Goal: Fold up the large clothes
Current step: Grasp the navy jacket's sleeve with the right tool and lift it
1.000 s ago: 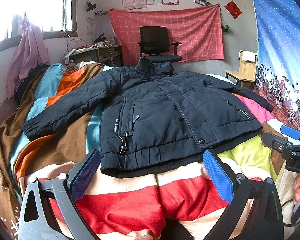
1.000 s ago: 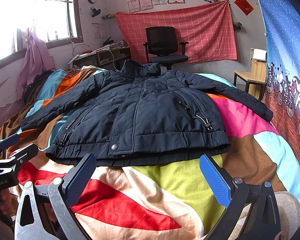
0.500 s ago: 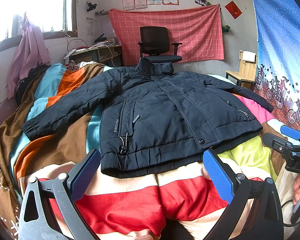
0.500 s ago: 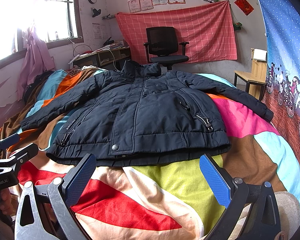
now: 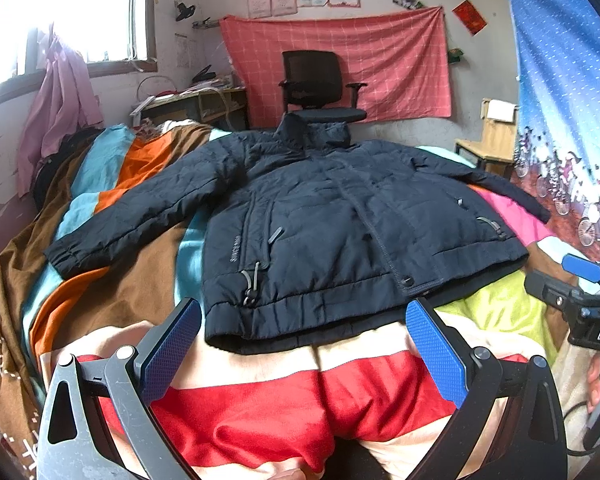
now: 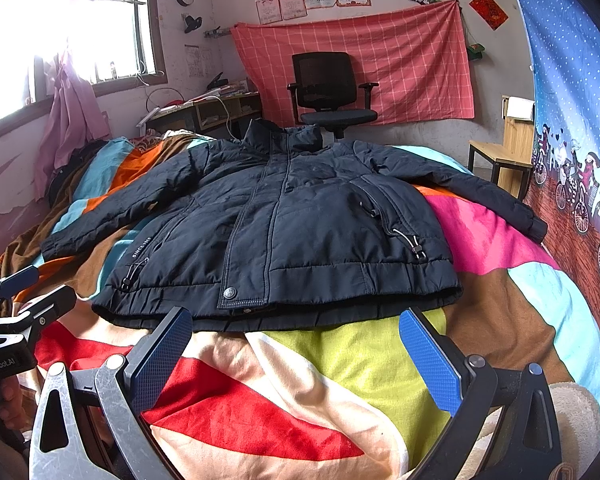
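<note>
A dark navy padded jacket (image 5: 340,232) lies flat, front up and zipped, on a bed, sleeves spread to both sides, collar toward the far wall. It also shows in the right wrist view (image 6: 284,232). My left gripper (image 5: 304,344) is open and empty, just short of the jacket's hem, near its left corner. My right gripper (image 6: 296,348) is open and empty, just short of the hem's middle and right part. Each gripper shows at the edge of the other's view: the right one (image 5: 580,280) and the left one (image 6: 24,296).
The bed is covered by a multicoloured striped blanket (image 5: 284,408). Behind the bed stand a black office chair (image 6: 328,92), a cluttered desk (image 6: 204,110) by the window and a wooden stool (image 6: 500,152). A blue patterned curtain (image 6: 576,120) hangs at the right.
</note>
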`<state>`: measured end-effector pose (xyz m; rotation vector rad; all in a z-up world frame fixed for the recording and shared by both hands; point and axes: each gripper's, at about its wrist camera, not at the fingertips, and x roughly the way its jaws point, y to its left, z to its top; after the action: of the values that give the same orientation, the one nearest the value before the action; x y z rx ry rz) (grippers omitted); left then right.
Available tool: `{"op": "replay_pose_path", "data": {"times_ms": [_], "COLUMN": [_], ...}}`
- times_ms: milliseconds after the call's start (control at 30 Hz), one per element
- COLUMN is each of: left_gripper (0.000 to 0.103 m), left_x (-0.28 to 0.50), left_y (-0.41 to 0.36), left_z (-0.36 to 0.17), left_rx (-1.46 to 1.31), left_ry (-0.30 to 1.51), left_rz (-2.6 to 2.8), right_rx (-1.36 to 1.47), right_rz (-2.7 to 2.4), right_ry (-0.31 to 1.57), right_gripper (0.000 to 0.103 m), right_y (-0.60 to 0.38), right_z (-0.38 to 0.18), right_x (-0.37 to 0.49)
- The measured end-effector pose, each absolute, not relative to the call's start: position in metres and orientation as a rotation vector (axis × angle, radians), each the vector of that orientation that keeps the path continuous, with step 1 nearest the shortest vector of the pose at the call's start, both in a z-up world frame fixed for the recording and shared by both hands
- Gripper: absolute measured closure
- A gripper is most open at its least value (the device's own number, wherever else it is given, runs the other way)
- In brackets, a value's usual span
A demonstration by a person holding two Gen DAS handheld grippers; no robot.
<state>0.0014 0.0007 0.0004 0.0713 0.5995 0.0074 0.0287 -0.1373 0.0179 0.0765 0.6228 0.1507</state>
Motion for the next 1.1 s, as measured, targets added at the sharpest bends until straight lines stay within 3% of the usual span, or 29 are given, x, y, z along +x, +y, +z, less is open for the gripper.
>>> {"op": "replay_pose_path", "data": {"times_ms": [233,567,733,1000,1100], "left_gripper": [0.003,0.003,0.003,0.003,0.003], "left_x": [0.017,0.069,0.108,0.176,0.209], "left_y": [0.010,0.010,0.005,-0.027,-0.043], "left_z": [-0.006,0.032,0.061,0.125,0.132], "left_rx": [0.100,0.185,0.275,0.257,0.244], "left_ry": [0.658,0.777,0.838,0.697,0.658], "left_rz": [0.081,0.084,0.113,0.100,0.083], "right_rx": [0.017,0.014,0.062,0.073,0.124], "right_rz": [0.123,0.125,0.113,0.139,0.157], "right_ry": [0.783,0.799,0.680,0.374,0.356], "right_gripper": [0.000,0.000,0.000,0.000,0.000], "right_y": [-0.124,-0.136,-0.152,-0.173,-0.188], "right_z": [-0.002,0.015,0.034,0.066,0.078], "right_x": [0.046,0.072,0.098,0.153,0.194]}}
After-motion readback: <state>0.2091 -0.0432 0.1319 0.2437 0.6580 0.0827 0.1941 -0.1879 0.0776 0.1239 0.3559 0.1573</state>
